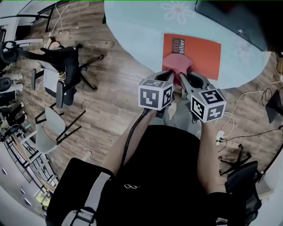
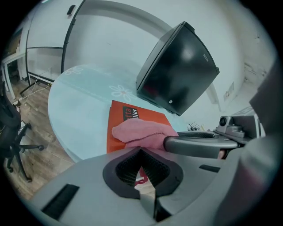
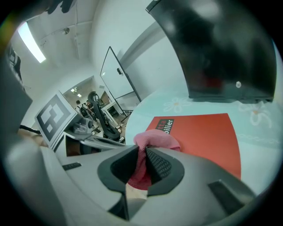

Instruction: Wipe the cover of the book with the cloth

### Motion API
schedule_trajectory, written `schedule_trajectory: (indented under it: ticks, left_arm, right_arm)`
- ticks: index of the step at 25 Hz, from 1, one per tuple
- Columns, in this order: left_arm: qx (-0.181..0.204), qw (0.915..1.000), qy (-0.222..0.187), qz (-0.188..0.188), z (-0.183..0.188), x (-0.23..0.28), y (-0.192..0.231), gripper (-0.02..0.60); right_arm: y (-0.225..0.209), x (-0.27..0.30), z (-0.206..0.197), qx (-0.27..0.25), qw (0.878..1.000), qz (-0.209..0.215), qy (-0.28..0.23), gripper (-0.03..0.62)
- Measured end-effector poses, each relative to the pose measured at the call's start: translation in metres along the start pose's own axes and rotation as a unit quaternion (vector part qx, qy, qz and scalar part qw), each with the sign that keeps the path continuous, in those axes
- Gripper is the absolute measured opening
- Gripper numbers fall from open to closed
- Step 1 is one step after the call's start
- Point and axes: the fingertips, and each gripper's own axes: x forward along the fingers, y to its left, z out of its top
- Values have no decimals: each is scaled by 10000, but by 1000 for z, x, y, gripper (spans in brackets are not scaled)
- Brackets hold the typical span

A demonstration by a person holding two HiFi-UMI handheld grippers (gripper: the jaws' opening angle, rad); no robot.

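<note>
Two grippers, one cloth. Red book (image 1: 203, 55) lies by the table's (image 1: 132, 39) near edge, with the pink cloth (image 1: 177, 64) on its near-left corner. Left gripper (image 2: 141, 170) and right gripper (image 3: 142, 165) both pinch the cloth. Wipe looks barely started; next, drag the cloth flat across the cover.

- A round, pale blue-green desk (image 1: 132, 26) with white flower prints (image 1: 177, 11) on its top.
- A big black casing (image 1: 239, 17), like the back of a monitor, sits at the desk's far side and leans over it.
- Wood-plank floor (image 1: 110, 101) all around the desk.
- Black and grey office chairs (image 1: 62, 75) stand crowded off to the left, well apart from the desk.
- A white power strip (image 1: 219, 137) and loose cables (image 1: 247, 95) lie on the floor at the right.
- A black chair base (image 1: 239, 163) stands nearby.
</note>
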Motion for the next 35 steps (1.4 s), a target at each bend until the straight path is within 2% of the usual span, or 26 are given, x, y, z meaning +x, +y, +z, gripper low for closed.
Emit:
schedule_trajectory:
  ticks: [35]
  left_arm:
    - [264,9986,374,-257,-24,77,-119,14]
  right_arm:
    - [-101,-98,-37,529,9979,-305,-215,55]
